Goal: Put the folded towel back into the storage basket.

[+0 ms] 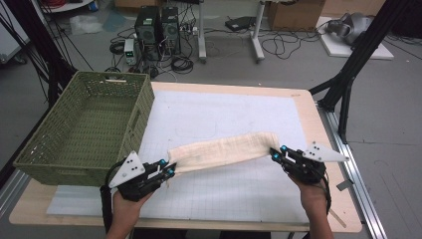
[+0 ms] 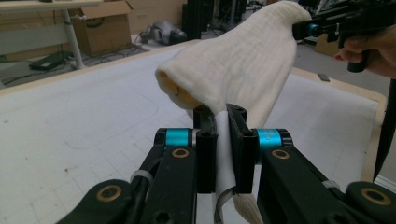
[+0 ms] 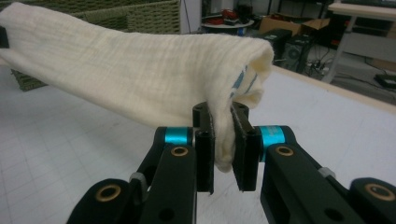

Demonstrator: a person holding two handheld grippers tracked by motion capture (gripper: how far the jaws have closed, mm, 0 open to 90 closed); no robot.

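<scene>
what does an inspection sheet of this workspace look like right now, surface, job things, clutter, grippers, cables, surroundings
surface: white gridded mat on a wooden table, faint pen marks on it.
job's things: cream cloth held stretched between both grippers, apparently lifted off the mat; green woven basket at the table's left, nothing seen inside.
clutter: nothing seen on the mat.
grippers: left gripper clamped on the cloth's left end, right gripper clamped on its right end.
cables: black cable trailing from the left gripper; loose cables on the floor beyond the table.
surroundings: computer towers, cardboard box, black frame legs.
</scene>
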